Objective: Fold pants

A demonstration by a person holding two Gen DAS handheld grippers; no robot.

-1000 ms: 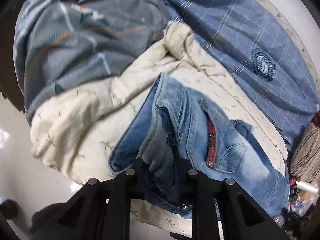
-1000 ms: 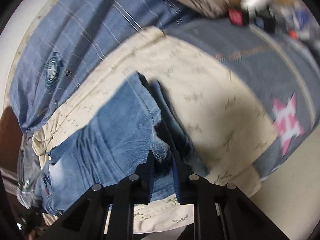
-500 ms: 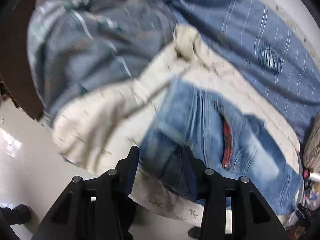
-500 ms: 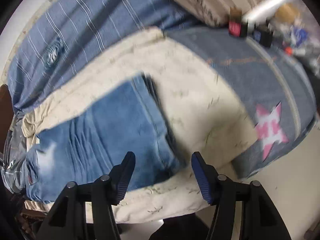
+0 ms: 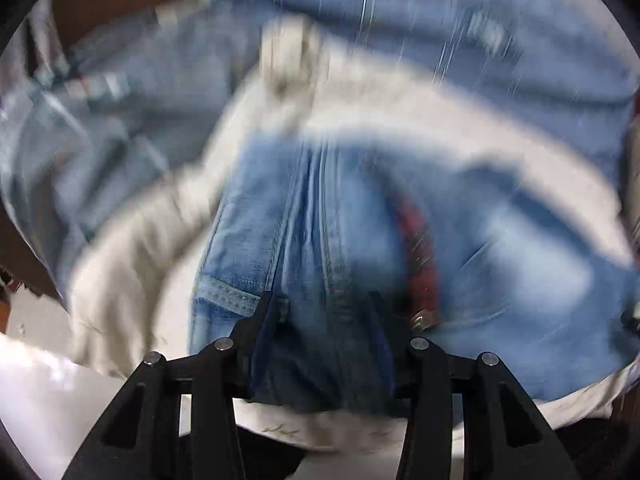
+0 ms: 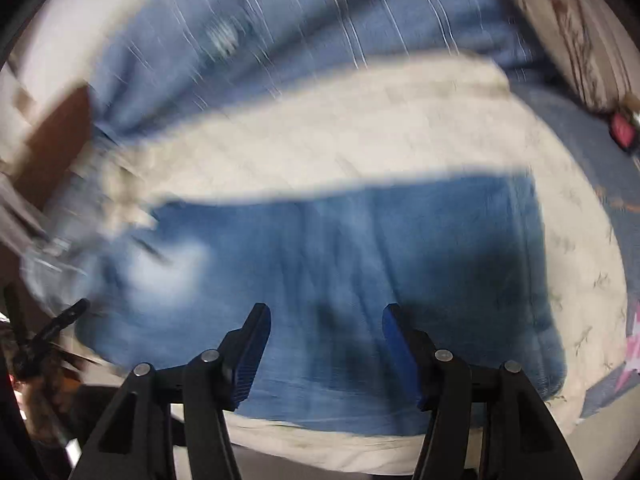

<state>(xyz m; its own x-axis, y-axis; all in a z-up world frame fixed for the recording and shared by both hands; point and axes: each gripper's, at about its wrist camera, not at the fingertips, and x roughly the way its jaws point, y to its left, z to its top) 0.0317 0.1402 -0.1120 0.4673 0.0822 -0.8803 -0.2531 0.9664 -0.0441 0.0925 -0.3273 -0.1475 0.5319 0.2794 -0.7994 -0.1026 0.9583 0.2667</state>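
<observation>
While both wrist views are smeared by motion blur, the main features can be read; the blue denim pants [image 5: 352, 240] lie folded on a cream cover [image 5: 132, 248] printed with small sprigs, which is spread over a surface draped in a blue striped cloth [image 5: 420, 20]. Left view: the left gripper [image 5: 322, 300] points steeply down at the pants, its jaws parted, with denim lying between the two fingers; the blur hides whether the pads touch the fabric; a stitched seam runs up the middle of the cloth, and a red plaid strip [image 5: 418, 264] shows at a pocket opening to the right of the fingers; a grey patterned cloth [image 5: 100, 120] lies at upper left. Right view: the right gripper [image 6: 326, 312] hangs over the pants [image 6: 360, 264] with its jaws spread wide and grasping nothing; the blue pads [image 6: 256, 344] stand clear of the denim, which lies flat beneath them; the cream cover [image 6: 360, 128] frames the pants above, right and below; the striped cloth [image 6: 300, 28] lies beyond.
</observation>
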